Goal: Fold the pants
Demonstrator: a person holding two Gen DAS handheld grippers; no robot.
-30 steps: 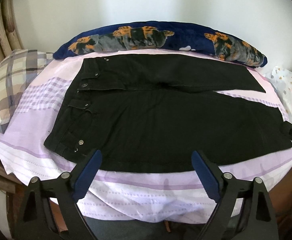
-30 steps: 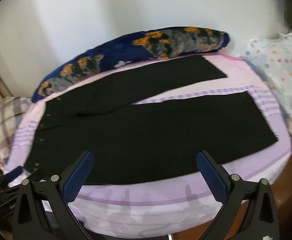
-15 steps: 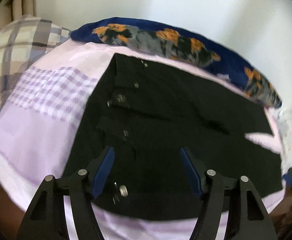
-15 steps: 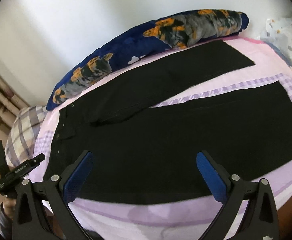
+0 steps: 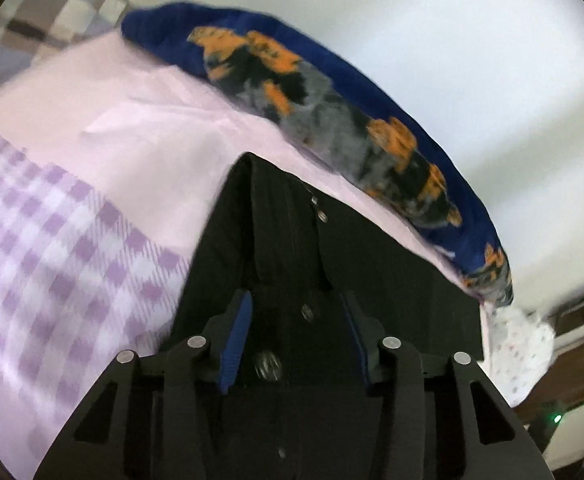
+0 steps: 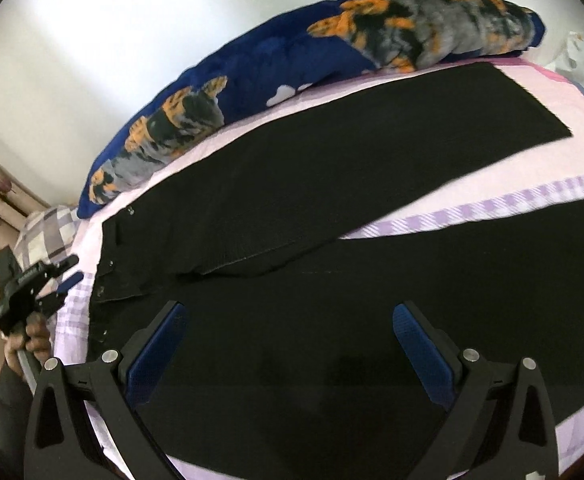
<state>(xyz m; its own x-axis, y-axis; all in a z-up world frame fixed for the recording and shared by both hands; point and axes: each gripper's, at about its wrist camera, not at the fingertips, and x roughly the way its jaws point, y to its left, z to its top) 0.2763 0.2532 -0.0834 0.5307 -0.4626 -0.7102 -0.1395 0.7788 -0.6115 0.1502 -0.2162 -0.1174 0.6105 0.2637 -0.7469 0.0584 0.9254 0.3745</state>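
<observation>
Black pants [image 6: 332, 208] lie flat on the lilac bed sheet [image 5: 103, 168], waistband to the left, the two legs spread apart to the right. My left gripper [image 5: 296, 308] is low over the waistband end of the pants [image 5: 292, 240], jaws open a moderate gap with waistband cloth and a metal button between them. It also shows in the right wrist view [image 6: 67, 270] at the left edge of the pants. My right gripper [image 6: 287, 320] is wide open and empty, just above the near leg.
A dark blue pillow with orange and grey patches [image 6: 332, 44] lies along the far edge by the white wall. A plaid pillow [image 5: 51, 12] is at the left. A white dotted cloth [image 5: 520, 344] lies at the right. The bed's front edge is near.
My left gripper has moved forward and down onto the waistband and its jaws have narrowed. My right gripper has moved closer over the near leg, still wide open.
</observation>
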